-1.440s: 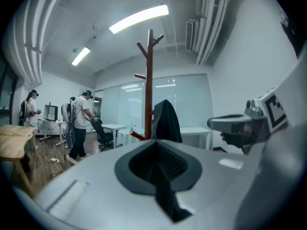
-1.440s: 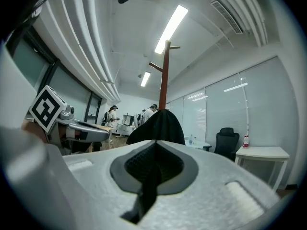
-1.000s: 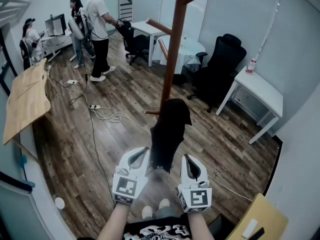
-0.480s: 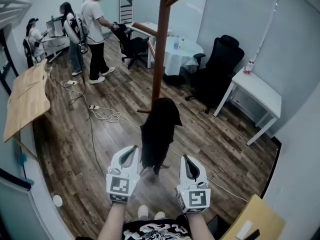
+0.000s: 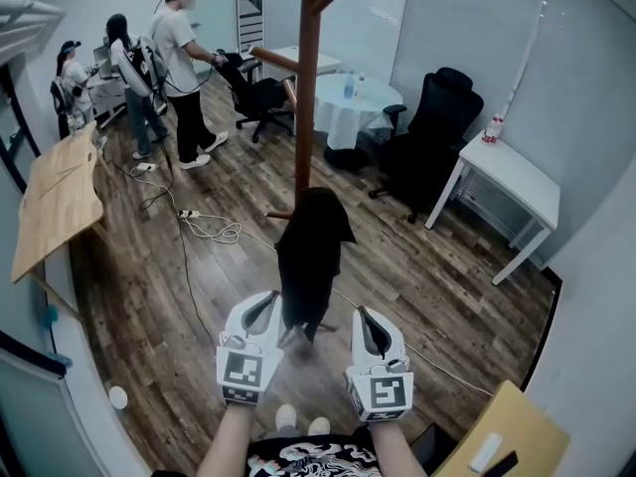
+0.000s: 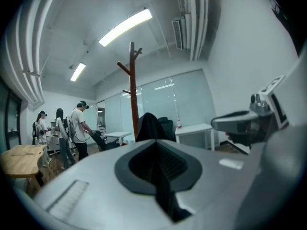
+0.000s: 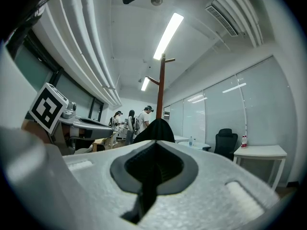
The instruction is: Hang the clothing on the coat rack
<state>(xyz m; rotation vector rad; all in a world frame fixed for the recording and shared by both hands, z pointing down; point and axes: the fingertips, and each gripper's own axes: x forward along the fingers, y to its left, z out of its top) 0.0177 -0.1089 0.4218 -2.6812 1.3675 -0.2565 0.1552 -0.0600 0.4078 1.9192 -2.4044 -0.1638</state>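
Note:
A black garment (image 5: 310, 261) hangs from a low peg of the brown wooden coat rack (image 5: 306, 87), its hem close to the floor. Below it are both grippers, side by side. My left gripper (image 5: 266, 302) sits just left of the hem and my right gripper (image 5: 364, 316) a little to its right. Both are shut and hold nothing. Past the shut jaws of the left gripper (image 6: 156, 145), its own view shows the garment (image 6: 149, 126) and the rack (image 6: 133, 85). The right gripper (image 7: 154, 150) faces the same garment (image 7: 156, 130) and rack (image 7: 160, 90).
Three people (image 5: 184, 63) stand at the back left by desks. A wooden tabletop (image 5: 55, 197) is at the left and a cable (image 5: 209, 229) lies on the floor. A black office chair (image 5: 432, 137), a white desk (image 5: 512, 182) and a cloth-covered round table (image 5: 353, 102) stand beyond the rack.
The rack and garment have drifted left in the head view and the grippers sit slightly farther from the hem. Both grippers stayed shut. The people at the back shifted.

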